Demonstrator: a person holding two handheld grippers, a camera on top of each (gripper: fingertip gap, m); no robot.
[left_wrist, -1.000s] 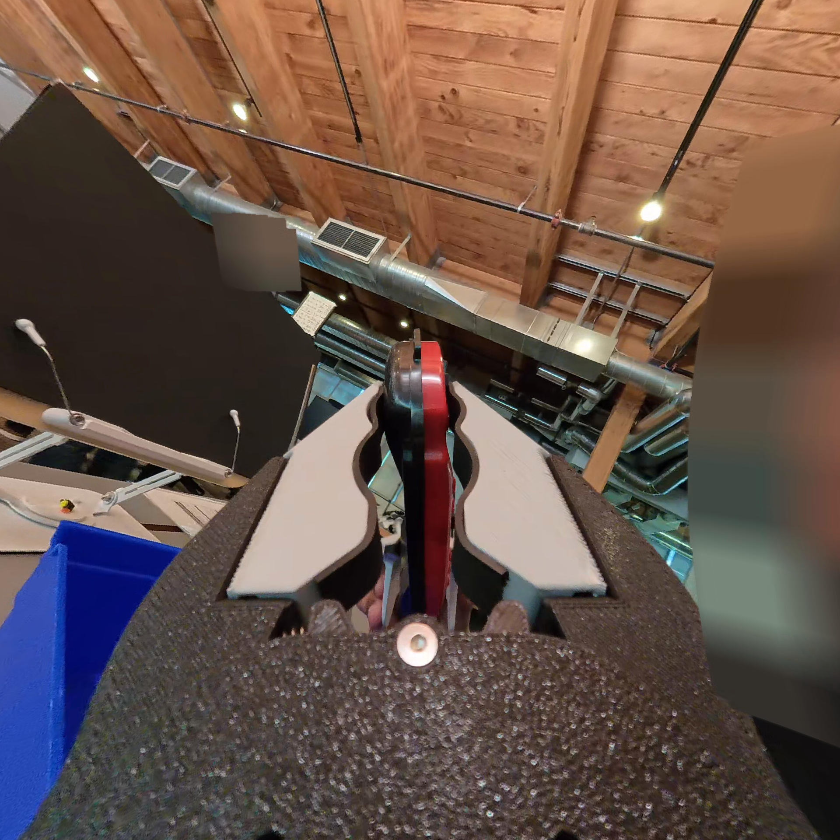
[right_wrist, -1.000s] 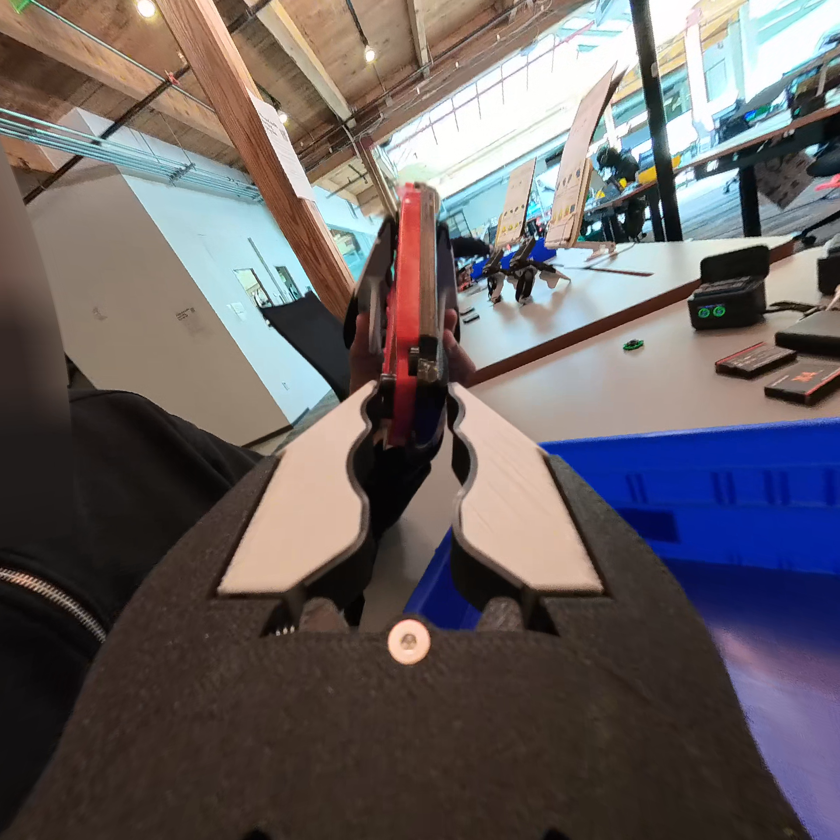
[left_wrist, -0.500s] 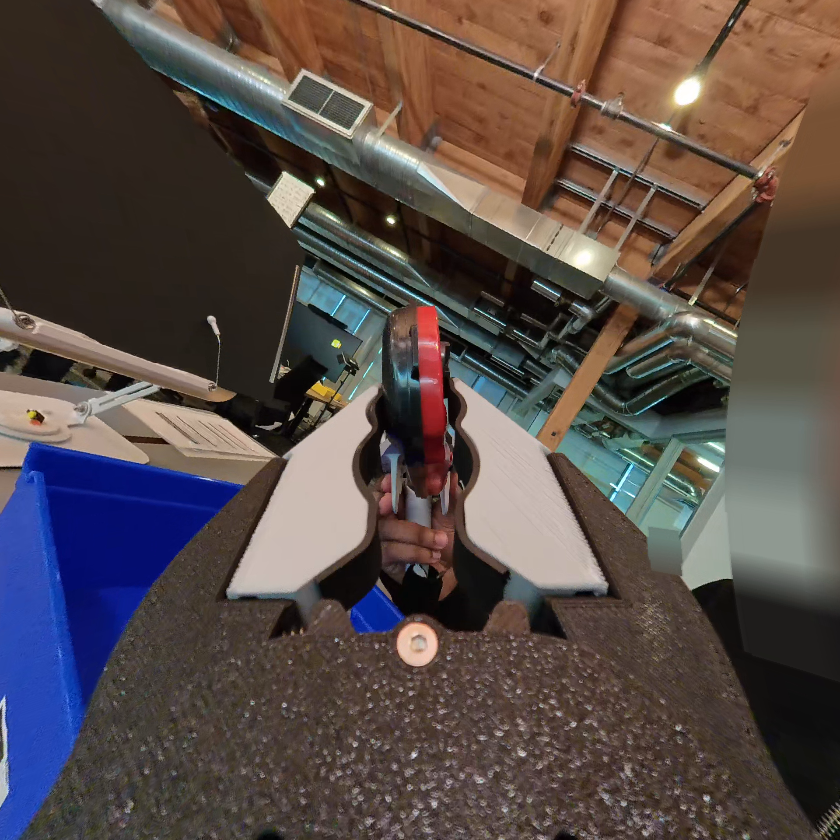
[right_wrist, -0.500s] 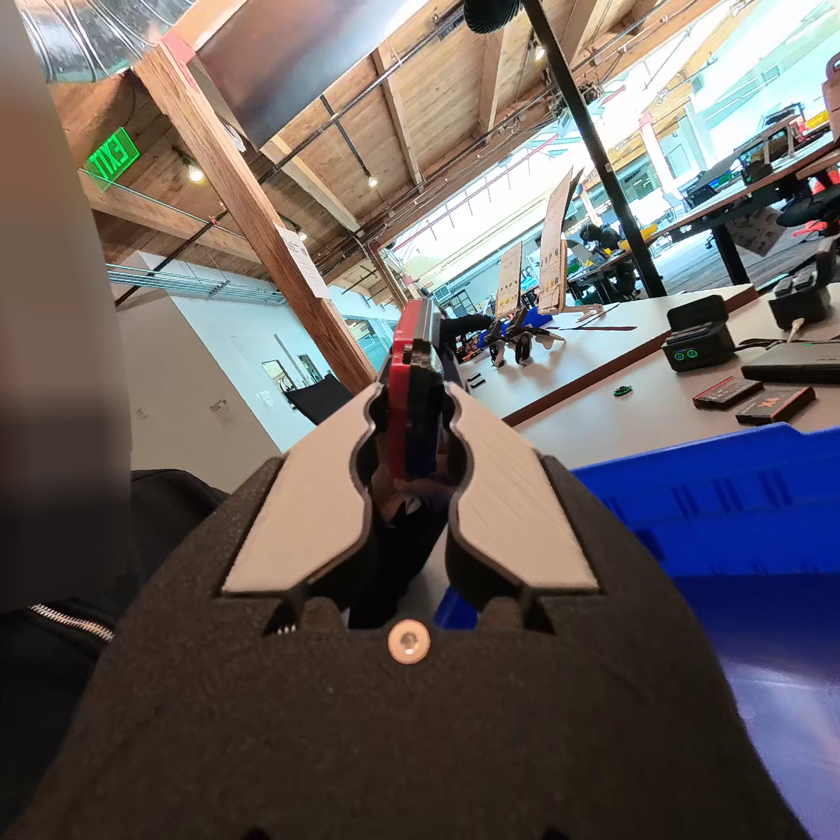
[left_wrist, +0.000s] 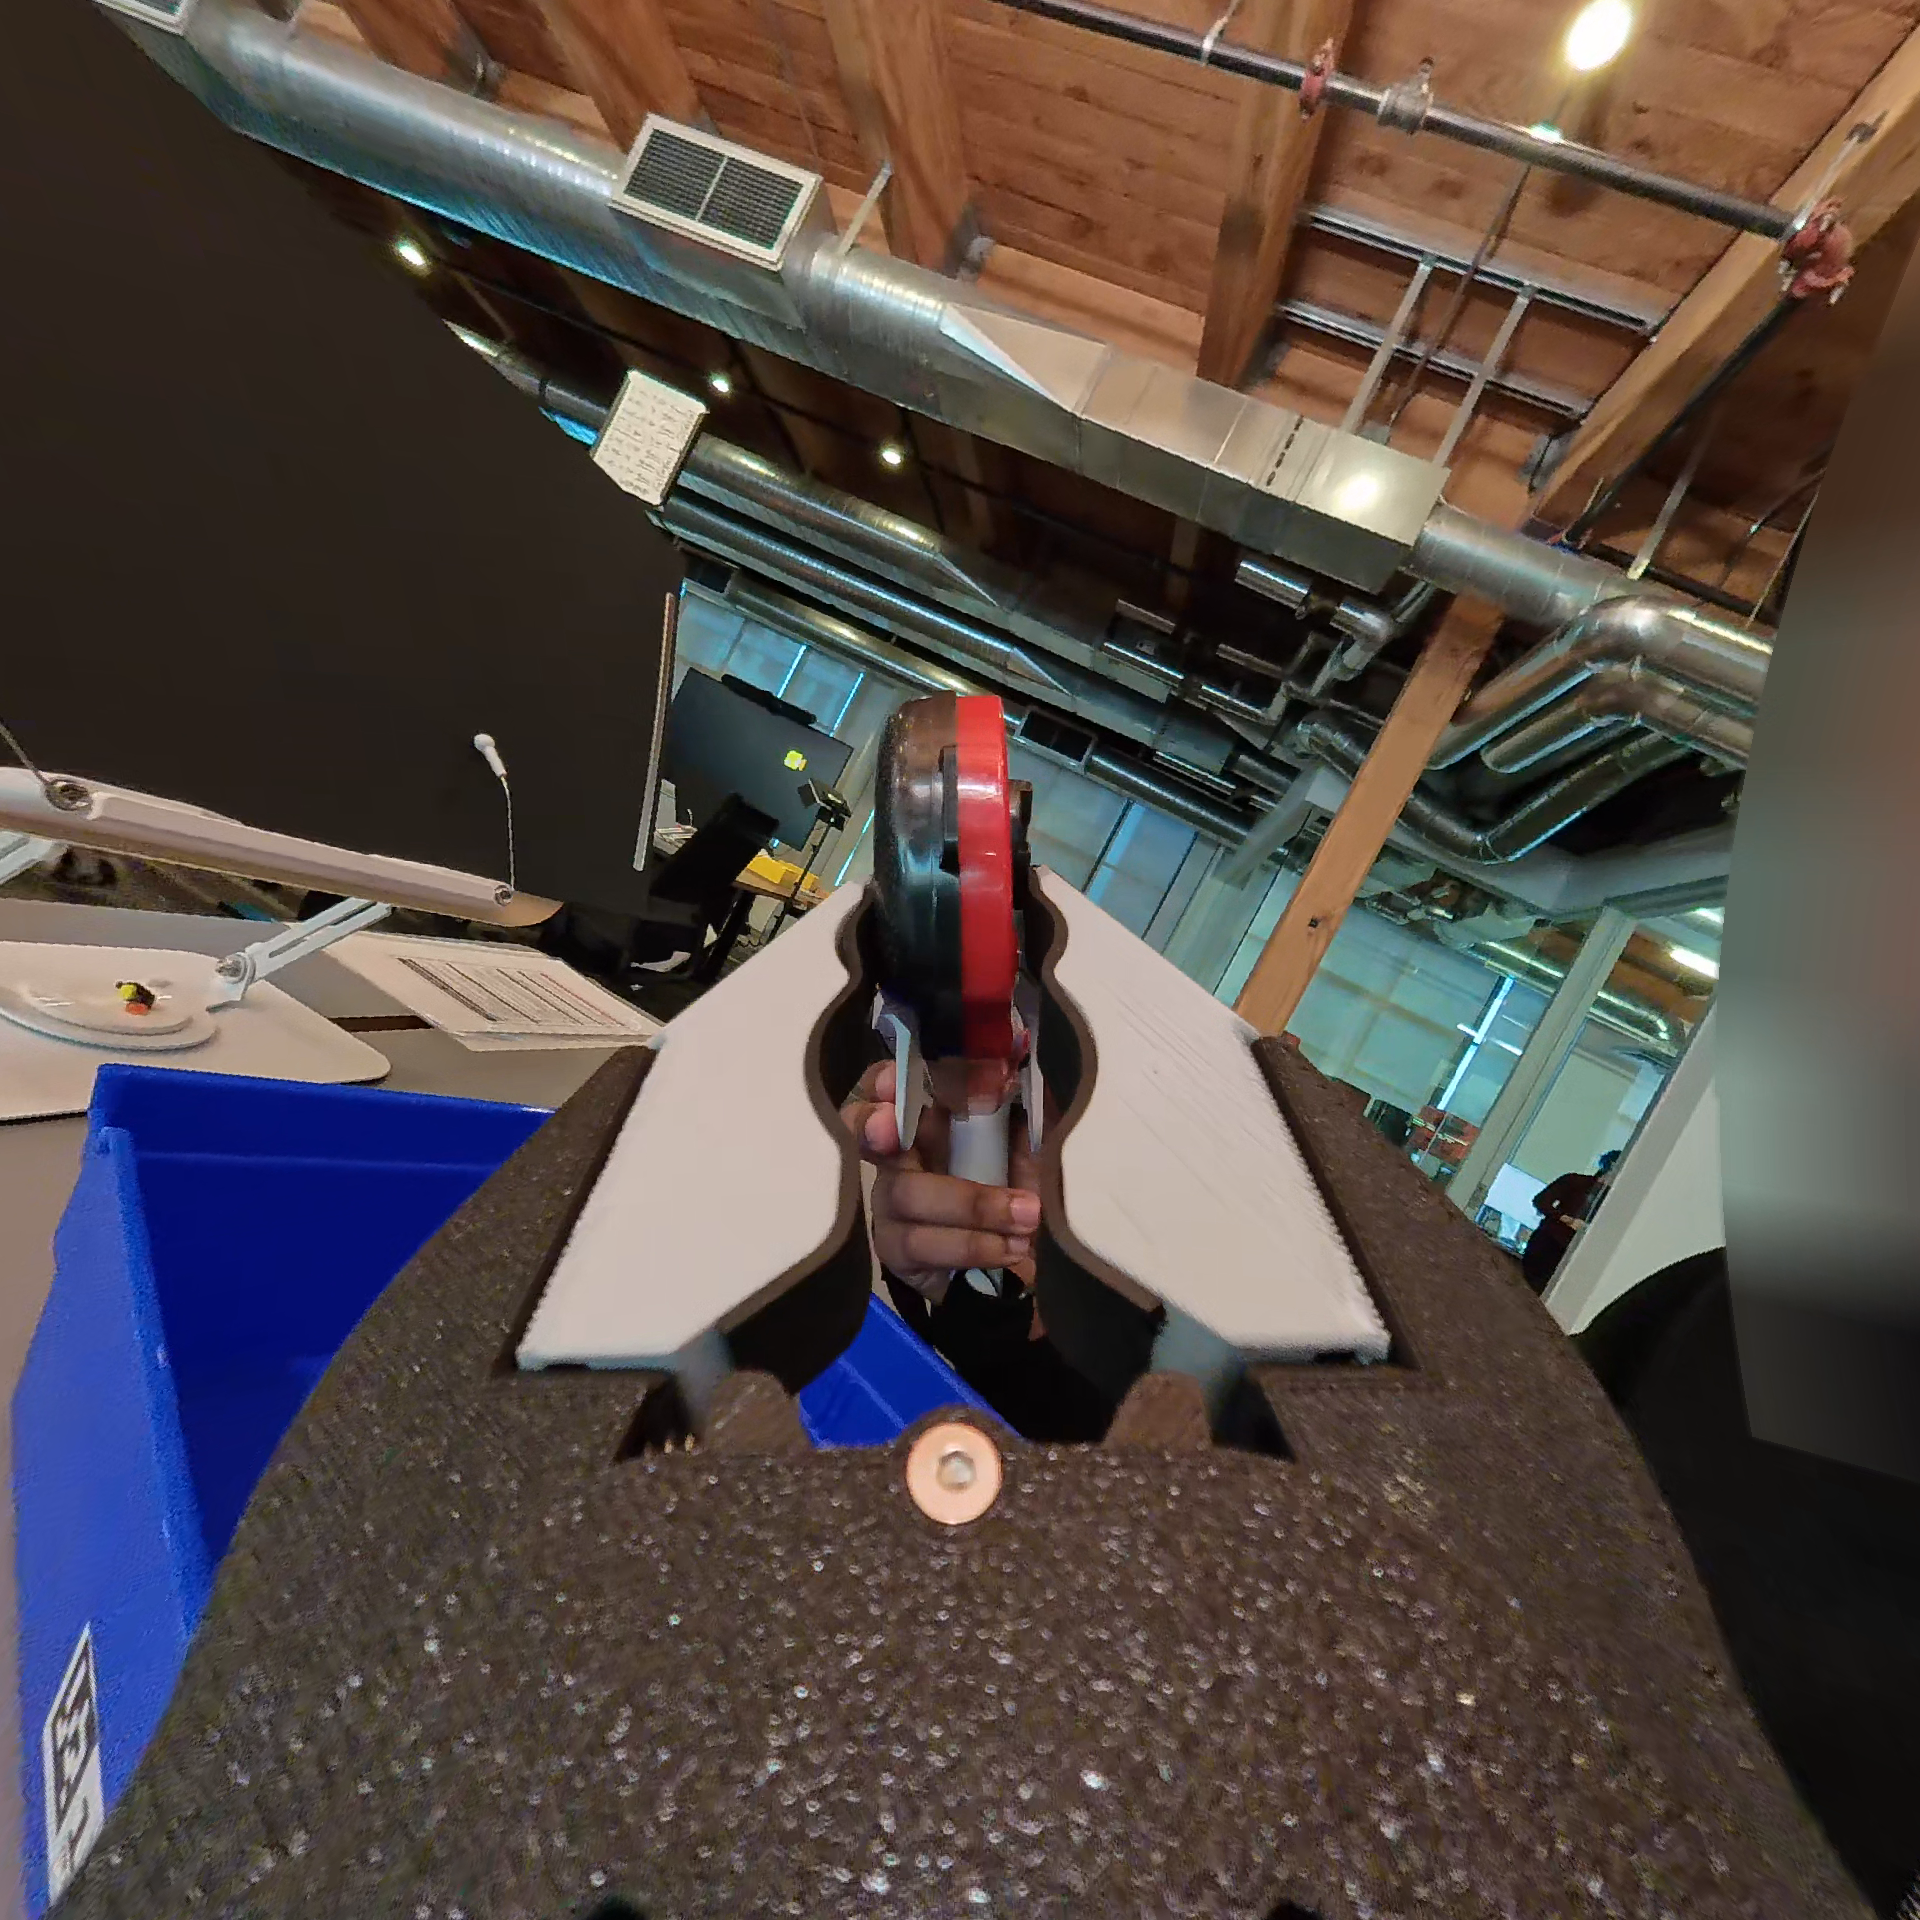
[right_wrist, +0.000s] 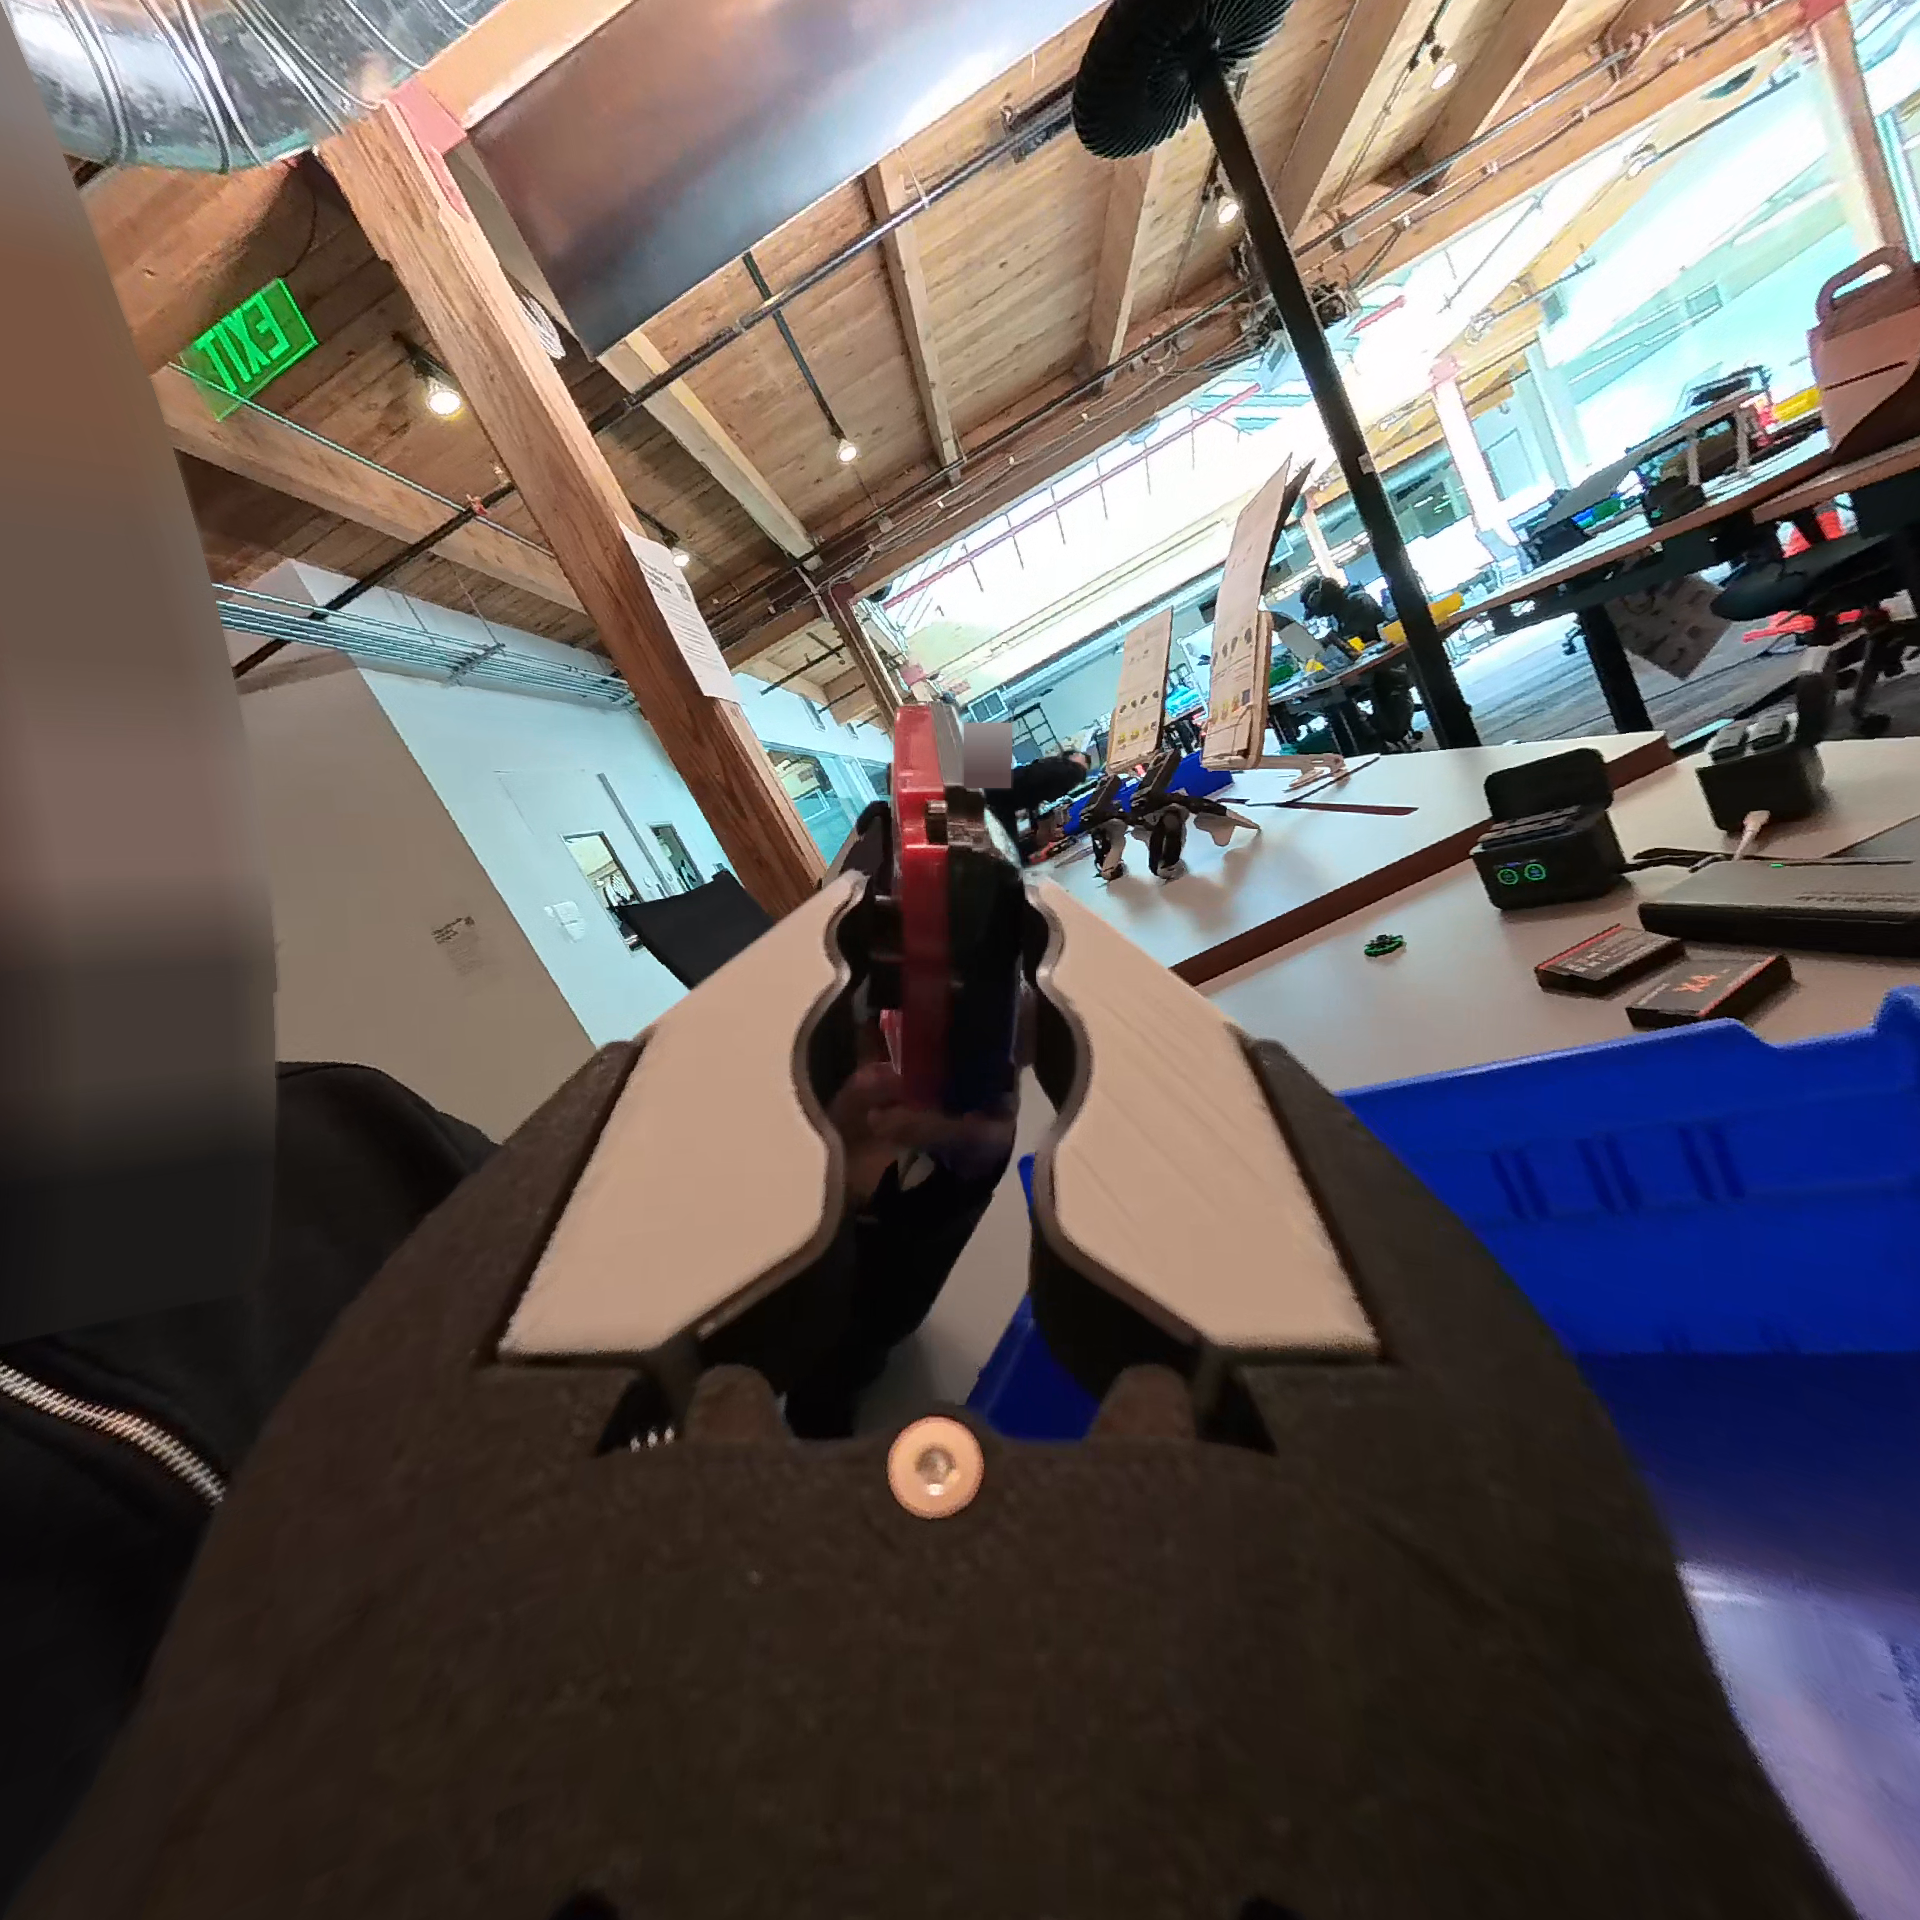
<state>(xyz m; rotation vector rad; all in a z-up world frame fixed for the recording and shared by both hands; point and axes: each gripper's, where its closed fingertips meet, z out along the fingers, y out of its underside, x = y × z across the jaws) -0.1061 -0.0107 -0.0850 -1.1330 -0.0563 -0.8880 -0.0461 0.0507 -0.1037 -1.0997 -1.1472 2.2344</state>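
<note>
My left gripper (left_wrist: 951, 914) is shut on the rounded end of a flat red and black tool (left_wrist: 951, 862), seen edge-on and raised in the air. Past it, a hand (left_wrist: 951, 1216) holds the other gripper's handle. My right gripper (right_wrist: 940, 914) is shut on the same kind of flat red, black and blue object (right_wrist: 935, 935), also edge-on. The two grippers face each other, apparently on opposite ends of one object. A blue bin (left_wrist: 260, 1247) lies below, and shows in the right wrist view (right_wrist: 1662, 1195) too.
A white desk lamp arm (left_wrist: 260, 852) and a printed sheet (left_wrist: 509, 997) sit behind the bin. A grey table (right_wrist: 1351, 987) carries black charger cases (right_wrist: 1548, 842) and flat black packs (right_wrist: 1704, 987). A black pole (right_wrist: 1340, 436) and a wooden post (right_wrist: 592, 540) stand nearby. A person's dark jacket (right_wrist: 156, 1351) is at left. The gap from one gripper's tips to the other's is roughly 9 cm.
Both grippers have tilted and moved while keeping their grip. The left view now shows less ceiling and more of the blue bin. The right view has tipped upward toward the ceiling.
</note>
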